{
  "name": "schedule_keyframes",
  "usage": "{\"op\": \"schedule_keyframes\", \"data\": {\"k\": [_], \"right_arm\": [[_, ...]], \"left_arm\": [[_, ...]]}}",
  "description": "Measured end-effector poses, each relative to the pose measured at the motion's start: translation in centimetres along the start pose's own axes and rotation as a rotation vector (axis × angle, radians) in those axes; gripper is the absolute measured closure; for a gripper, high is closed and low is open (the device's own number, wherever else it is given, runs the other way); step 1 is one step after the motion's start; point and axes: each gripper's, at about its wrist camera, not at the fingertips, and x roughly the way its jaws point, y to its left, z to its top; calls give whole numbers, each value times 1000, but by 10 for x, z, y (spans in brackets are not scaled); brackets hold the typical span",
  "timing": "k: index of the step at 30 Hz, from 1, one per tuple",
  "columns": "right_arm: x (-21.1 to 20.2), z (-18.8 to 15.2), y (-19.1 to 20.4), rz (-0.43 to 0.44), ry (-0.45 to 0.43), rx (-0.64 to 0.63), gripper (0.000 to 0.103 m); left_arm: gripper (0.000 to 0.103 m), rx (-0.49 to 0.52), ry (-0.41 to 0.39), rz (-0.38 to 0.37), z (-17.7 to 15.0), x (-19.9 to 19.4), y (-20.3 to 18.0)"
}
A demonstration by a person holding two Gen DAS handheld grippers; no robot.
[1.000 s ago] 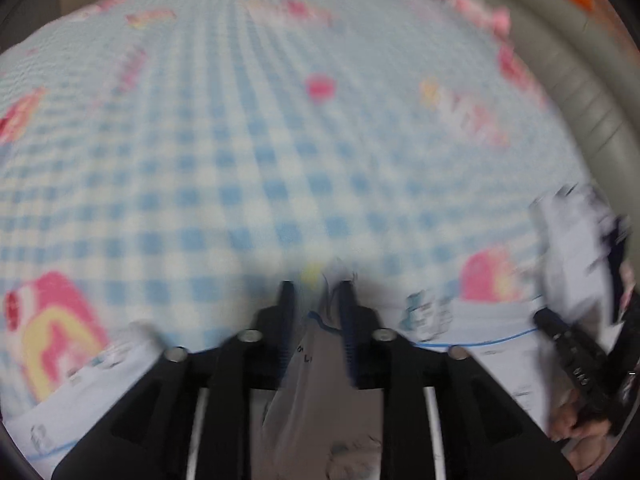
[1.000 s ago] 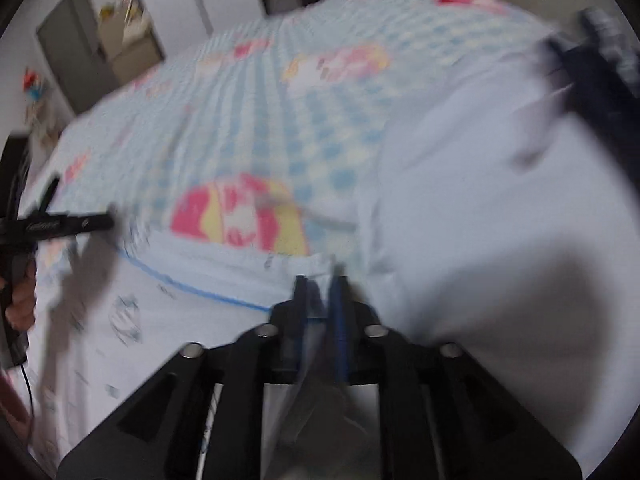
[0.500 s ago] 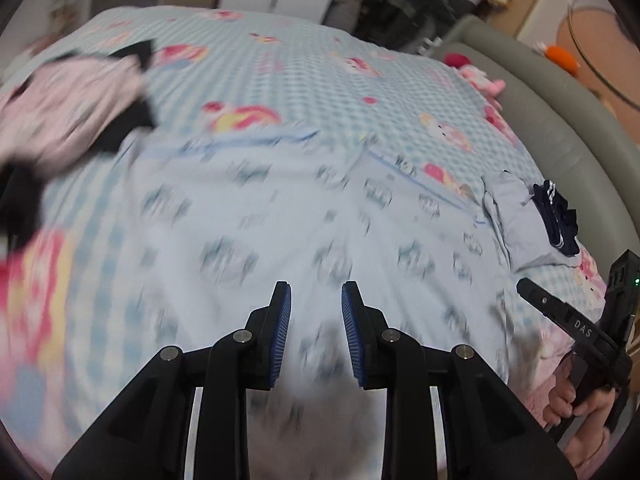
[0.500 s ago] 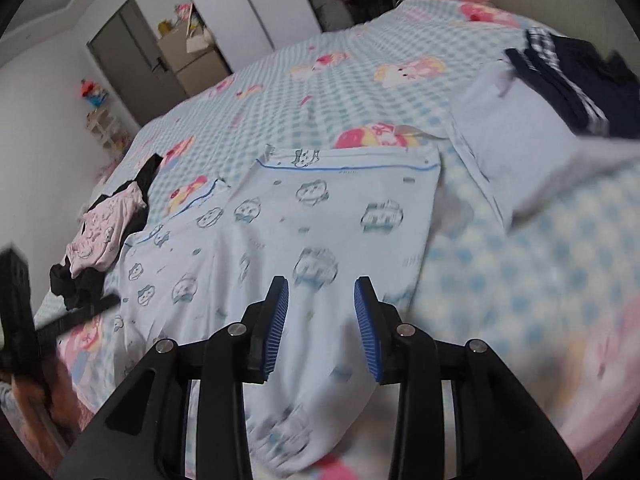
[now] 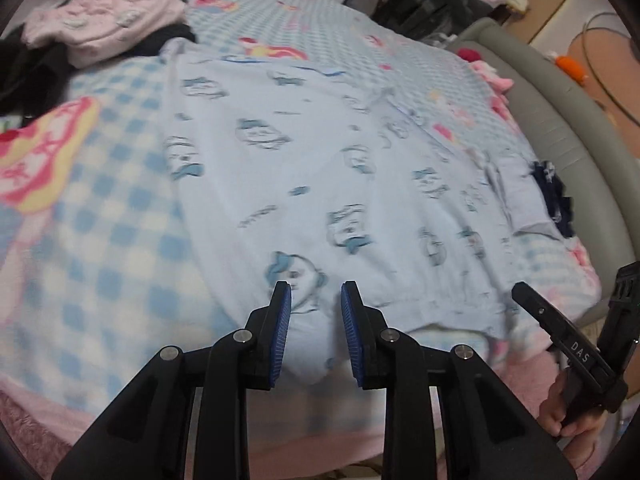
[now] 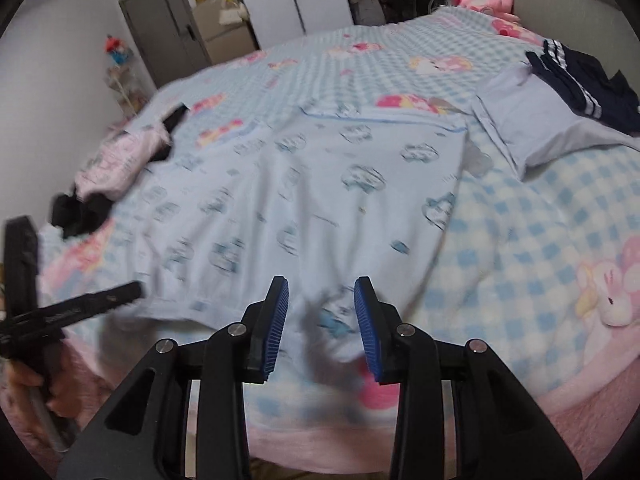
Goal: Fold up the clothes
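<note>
A printed garment (image 6: 280, 200) lies spread flat across the near part of the bed (image 6: 540, 220), its near hem at the bed's front edge. To its left sits a heap of clothes (image 6: 116, 164); to its right, just beside it, lies a folded garment (image 6: 528, 116) with a striped garment (image 6: 576, 80) on its far end. The left gripper (image 5: 316, 312) hangs above the near hem toward the left, the right gripper (image 6: 322, 312) above the near right corner, neither holding cloth.

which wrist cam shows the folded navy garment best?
Right wrist. There the navy garment sits large at upper right, its white stripes clear, resting on a folded pale blue piece. The left wrist view shows only a small dark blurred patch near the bed's right edge.
</note>
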Motion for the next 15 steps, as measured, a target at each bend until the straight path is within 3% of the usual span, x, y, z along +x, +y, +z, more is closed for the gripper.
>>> {"op": "schedule_keyframes", "data": {"k": [5, 8, 11, 15], "right_arm": [[4, 0, -27, -19, 12, 76, 68], [-10, -2, -29, 63, 7, 97, 68], [-19, -13, -15, 71, 33, 18, 68], [-14, -34, 5, 61, 115, -80, 68]], "left_arm": [[76, -110, -109, -54, -4, -30, 25], [73, -96, -100, -75, -13, -39, 28], [65, -9, -31, 10, -22, -27, 13], [64, 116, 55, 140, -32, -7, -9]]}}
